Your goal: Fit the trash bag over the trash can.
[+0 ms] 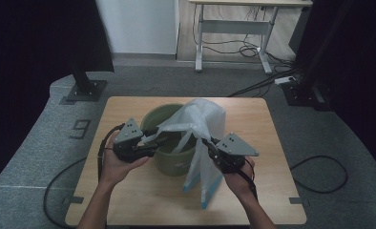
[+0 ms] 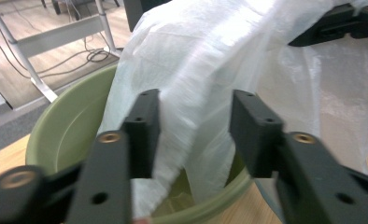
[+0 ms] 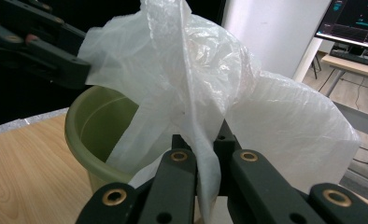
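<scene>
Right gripper (image 3: 205, 154) half-hidden behind bag (image 3: 247, 93)

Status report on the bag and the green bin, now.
Right gripper shut on the white plastic bag. Left gripper open, bag film between its jaws, not pinched. Bag draped over the green bin, not yet seated around the rim. Nothing in the way.

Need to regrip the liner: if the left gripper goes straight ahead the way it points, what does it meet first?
Probably the white plastic bag: its film already hangs between the left gripper's parted jaws. Behind and below it lies the green bin. Depth is hard to judge here.
</scene>
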{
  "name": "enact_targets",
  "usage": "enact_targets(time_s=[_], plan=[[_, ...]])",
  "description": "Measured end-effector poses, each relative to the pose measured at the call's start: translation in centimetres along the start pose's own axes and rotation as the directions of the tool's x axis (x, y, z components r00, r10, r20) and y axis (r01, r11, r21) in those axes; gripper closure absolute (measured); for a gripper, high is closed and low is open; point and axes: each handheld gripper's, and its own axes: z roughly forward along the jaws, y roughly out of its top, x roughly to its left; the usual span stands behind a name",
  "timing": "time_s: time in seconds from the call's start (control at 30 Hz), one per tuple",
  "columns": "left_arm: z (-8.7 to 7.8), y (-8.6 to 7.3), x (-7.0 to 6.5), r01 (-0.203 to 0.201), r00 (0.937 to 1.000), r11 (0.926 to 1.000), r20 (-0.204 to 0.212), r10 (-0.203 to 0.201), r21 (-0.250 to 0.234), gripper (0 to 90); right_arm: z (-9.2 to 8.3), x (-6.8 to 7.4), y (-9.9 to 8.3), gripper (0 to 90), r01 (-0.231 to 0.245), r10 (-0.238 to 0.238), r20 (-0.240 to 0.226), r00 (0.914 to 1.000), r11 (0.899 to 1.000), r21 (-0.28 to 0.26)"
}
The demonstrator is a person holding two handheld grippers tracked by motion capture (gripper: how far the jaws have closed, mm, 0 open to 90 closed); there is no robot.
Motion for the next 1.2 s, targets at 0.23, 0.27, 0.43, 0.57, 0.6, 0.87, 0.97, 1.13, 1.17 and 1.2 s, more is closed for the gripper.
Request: enact_targets(time_s=[0.23,0.27,0.43,0.57,0.6,0.87,0.97,1.13,1.17,1.2], plan=[[1.2,-0.2,0.4,0.047,0.9972,0.9983,0.056,-0.049,0.034,85.2,-0.3,0.0,0.1,88.4,-0.002,0.002,-0.001,1.0,1.0,-0.018],[1.3,-0.3,0.5,0.052,0.9971,0.9979,0.053,-0.054,0.039,87.4,-0.3,0.0,0.1,88.5,-0.001,0.001,-0.002,1.0,1.0,-0.019],[1.7,-0.8,0.8,0.081,0.9952,0.9943,0.048,-0.085,0.069,89.8,-0.4,0.0,0.3,88.4,-0.006,0.006,-0.01,0.9999,1.0,-0.027],[2.1,-1.6,1.2,0.096,0.9939,0.9905,0.044,-0.101,0.098,89.8,0.0,0.1,0.5,88.4,-0.01,0.009,-0.02,0.9997,1.0,-0.026],[2.1,-1.7,1.2,0.099,0.9936,0.9901,0.044,-0.103,0.1,89.7,0.2,0.2,0.5,88.4,-0.011,0.01,-0.023,0.9997,1.0,-0.026],[0.7,-0.8,0.2,0.022,0.9997,0.9997,0.011,-0.022,0.013,41.6,0.8,0.5,0.1,88.4,-0.007,0.007,-0.033,0.9994,1.0,-0.011],[0.3,-0.2,-0.4,-0.004,0.9998,0.9998,0.021,0.005,-0.021,36.9,0.8,0.4,0.0,88.4,-0.014,0.014,-0.032,0.9994,1.0,-0.008],[1.2,0.5,-1.5,-0.034,0.9978,0.9993,0.057,0.035,-0.013,39.7,0.8,0.4,-0.1,88.4,-0.017,0.017,-0.034,0.9993,1.0,-0.007],[1.5,0.5,-1.6,-0.034,0.9974,0.9994,0.063,0.035,-0.007,41.2,0.8,0.4,-0.1,88.4,-0.017,0.017,-0.034,0.9993,1.0,-0.007],[1.8,0.6,-1.7,-0.034,0.9975,0.9994,0.063,0.034,-0.001,42.6,0.8,0.4,-0.1,88.3,-0.016,0.016,-0.035,0.9993,1.0,-0.007]])
